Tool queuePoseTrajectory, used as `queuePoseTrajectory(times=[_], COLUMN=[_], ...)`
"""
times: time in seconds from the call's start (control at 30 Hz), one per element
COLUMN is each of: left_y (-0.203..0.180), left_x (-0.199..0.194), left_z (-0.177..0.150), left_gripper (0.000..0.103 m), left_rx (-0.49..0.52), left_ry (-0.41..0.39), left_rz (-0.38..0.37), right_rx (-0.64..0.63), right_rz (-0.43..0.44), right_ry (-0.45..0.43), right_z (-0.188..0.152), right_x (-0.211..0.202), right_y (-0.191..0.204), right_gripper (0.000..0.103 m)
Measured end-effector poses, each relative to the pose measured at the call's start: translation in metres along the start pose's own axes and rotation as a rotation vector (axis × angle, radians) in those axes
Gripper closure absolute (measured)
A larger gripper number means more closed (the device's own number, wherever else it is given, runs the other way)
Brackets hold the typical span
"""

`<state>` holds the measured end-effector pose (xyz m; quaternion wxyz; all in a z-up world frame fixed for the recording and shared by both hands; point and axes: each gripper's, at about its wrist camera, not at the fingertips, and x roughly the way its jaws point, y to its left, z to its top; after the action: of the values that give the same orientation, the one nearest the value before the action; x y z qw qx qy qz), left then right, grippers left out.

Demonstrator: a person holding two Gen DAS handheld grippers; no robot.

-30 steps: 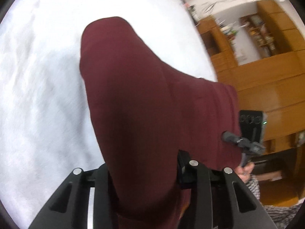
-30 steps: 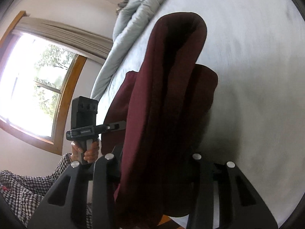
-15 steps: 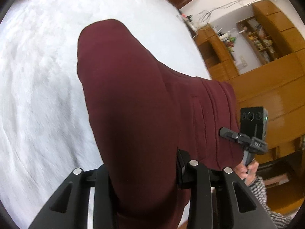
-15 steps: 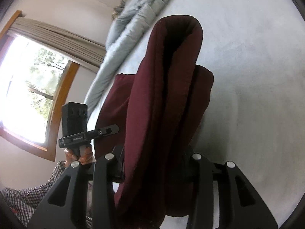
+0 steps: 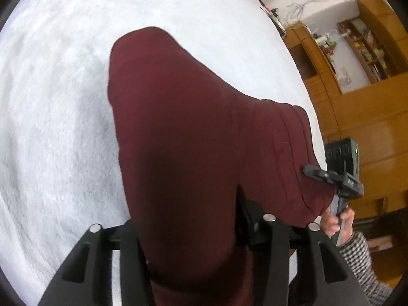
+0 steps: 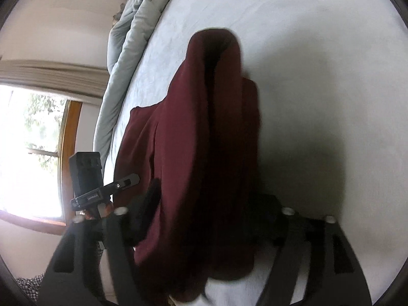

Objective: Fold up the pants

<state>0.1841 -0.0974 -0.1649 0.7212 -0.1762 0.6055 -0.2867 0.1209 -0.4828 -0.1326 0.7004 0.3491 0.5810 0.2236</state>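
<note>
The maroon pants (image 5: 193,132) are folded into a thick bundle that lies on the white bed (image 5: 51,127). In the left wrist view the bundle runs away from my left gripper (image 5: 186,211), whose jaws are opening with the near end of the cloth still between them. In the right wrist view the pants (image 6: 204,140) run up the middle, and my right gripper (image 6: 211,193) has its jaws opening wide around the cloth, the pads standing off it. Each gripper shows in the other's view: the right gripper (image 5: 331,178) at the waistband edge, the left gripper (image 6: 102,191) at the far edge.
A crumpled grey duvet (image 6: 127,38) lies along the bed's far side under a window (image 6: 30,140). Wooden cupboards and shelves (image 5: 357,102) stand beyond the bed. A person's hand (image 5: 341,219) in a checked sleeve holds the right gripper.
Both grippers came lower over the bed with the pants. Their jaws have spread, the right one far wider, and the cloth has sagged onto the bed.
</note>
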Motion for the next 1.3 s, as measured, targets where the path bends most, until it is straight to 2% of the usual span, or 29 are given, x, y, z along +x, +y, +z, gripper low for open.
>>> queuePoseTrajectory(times=[0.03, 0.13, 0.2, 0.33, 0.37, 0.4, 0.43, 0.47, 0.6, 0.67, 0.73, 0.83, 0.87, 0.9, 0.97, 1.1, 1.17, 1.2, 1.27, 1.3], left_y=[0.003, 0.004, 0.001, -0.004, -0.009, -0.012, -0.011, -0.011, -0.014, -0.014, -0.016, -0.008, -0.007, -0.007, -0.003, -0.021, -0.038, -0.049, -0.068, -0.075], left_x=[-0.005, -0.024, -0.032, -0.037, -0.035, -0.034, -0.033, -0.032, -0.032, -0.031, -0.024, -0.01, -0.01, -0.012, -0.025, -0.062, -0.084, -0.093, -0.096, -0.094], left_z=[-0.004, -0.018, -0.028, -0.048, -0.05, -0.051, -0.052, -0.051, -0.046, -0.045, -0.045, -0.042, -0.041, -0.042, -0.047, -0.056, -0.059, -0.06, -0.06, -0.059], left_gripper=[0.041, 0.036, 0.031, 0.028, 0.027, 0.027, 0.027, 0.026, 0.027, 0.025, 0.024, 0.023, 0.023, 0.023, 0.024, 0.025, 0.025, 0.025, 0.024, 0.024], left_rx=[-0.009, 0.001, 0.006, -0.005, -0.008, -0.013, -0.021, -0.03, -0.045, -0.033, -0.008, -0.032, -0.053, -0.062, -0.05, 0.024, 0.049, 0.064, 0.096, 0.107], left_ry=[0.001, -0.012, -0.015, -0.05, -0.062, -0.07, -0.074, -0.074, -0.072, -0.071, -0.062, -0.043, -0.046, -0.047, -0.058, -0.13, -0.197, -0.226, -0.246, -0.246], left_rz=[0.035, 0.062, 0.097, 0.134, 0.142, 0.15, 0.153, 0.156, 0.152, 0.154, 0.174, 0.164, 0.148, 0.142, 0.16, 0.262, 0.266, 0.241, 0.209, 0.222], right_rx=[0.008, 0.02, 0.049, 0.089, 0.093, 0.101, 0.113, 0.132, 0.101, 0.081, 0.095, 0.154, 0.157, 0.15, 0.118, 0.031, -0.03, -0.061, -0.127, -0.167], right_rz=[-0.009, -0.025, 0.032, 0.077, 0.09, 0.105, 0.117, 0.14, 0.125, 0.081, -0.003, 0.028, 0.046, 0.048, 0.026, -0.053, -0.096, -0.116, -0.17, -0.204], right_ry=[-0.009, -0.037, -0.053, -0.041, -0.041, -0.042, -0.044, -0.048, -0.095, -0.118, -0.093, -0.075, -0.08, -0.077, -0.088, -0.147, -0.185, -0.195, -0.21, -0.214], right_z=[-0.004, -0.028, -0.047, -0.066, -0.064, -0.063, -0.059, -0.057, -0.049, -0.05, -0.053, -0.057, -0.057, -0.057, -0.058, -0.065, -0.063, -0.062, -0.056, -0.053], right_x=[-0.001, -0.023, -0.036, -0.027, -0.02, -0.013, -0.008, -0.006, -0.015, -0.023, -0.016, -0.006, -0.005, -0.007, -0.016, -0.051, -0.062, -0.067, -0.066, -0.062], right_y=[0.004, 0.001, 0.001, 0.009, 0.014, 0.016, 0.021, 0.021, 0.035, 0.039, 0.028, 0.003, 0.002, 0.003, 0.012, 0.035, 0.054, 0.063, 0.086, 0.098], right_gripper=[0.019, 0.017, 0.017, 0.018, 0.024, 0.039, 0.049, 0.066, 0.073, 0.074, 0.074, 0.072, 0.069, 0.06, 0.049, 0.05, 0.05, 0.05, 0.05, 0.05])
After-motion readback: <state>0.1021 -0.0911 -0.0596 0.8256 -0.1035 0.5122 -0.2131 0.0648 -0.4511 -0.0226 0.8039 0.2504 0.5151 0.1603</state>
